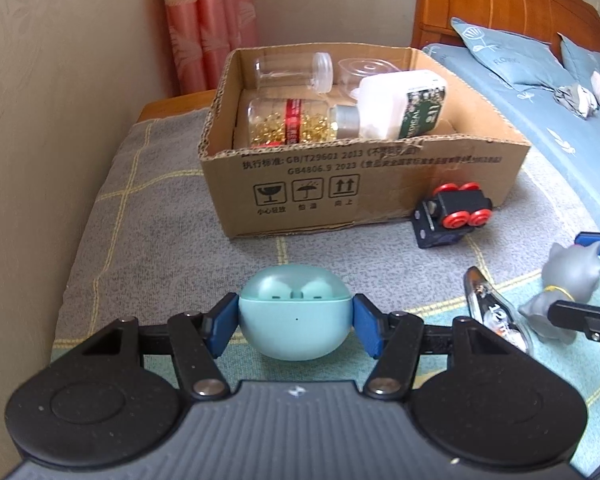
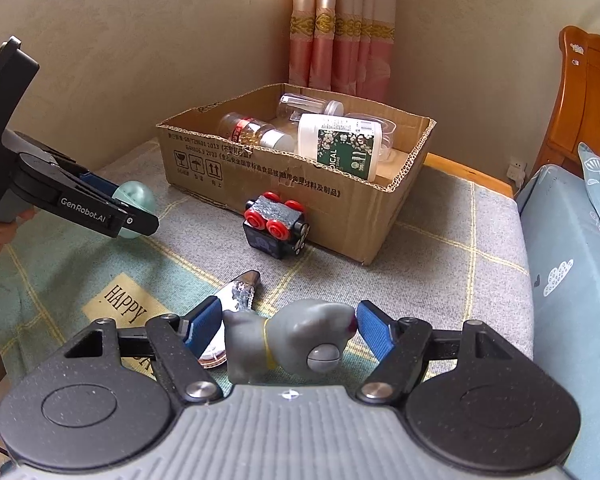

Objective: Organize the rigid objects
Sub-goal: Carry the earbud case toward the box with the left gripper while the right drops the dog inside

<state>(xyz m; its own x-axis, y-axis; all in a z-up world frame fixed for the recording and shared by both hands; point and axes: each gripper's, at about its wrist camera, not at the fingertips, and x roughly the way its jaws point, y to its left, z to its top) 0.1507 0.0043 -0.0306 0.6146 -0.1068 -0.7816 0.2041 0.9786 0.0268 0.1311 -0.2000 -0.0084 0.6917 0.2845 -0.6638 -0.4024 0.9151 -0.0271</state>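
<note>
Left tool point(image 1: 296, 322) clamps one earbud case point(image 1: 295, 312); right tool point(image 2: 288, 326) clamps one cat figurine point(image 2: 300, 340); one box point(image 1: 340, 184) at center holds four containers.

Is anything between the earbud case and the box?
Nothing visible: the left claw holds the earbud case, with only bare blanket before the box. The toy sits off to the right.

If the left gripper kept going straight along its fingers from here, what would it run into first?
The left gripper is shut on the teal earbud case. Straight ahead lies bare blanket, then the near wall of the cardboard box, probably the first contact, though height is hard to judge. The black toy with red wheels sits off to the right.
</note>
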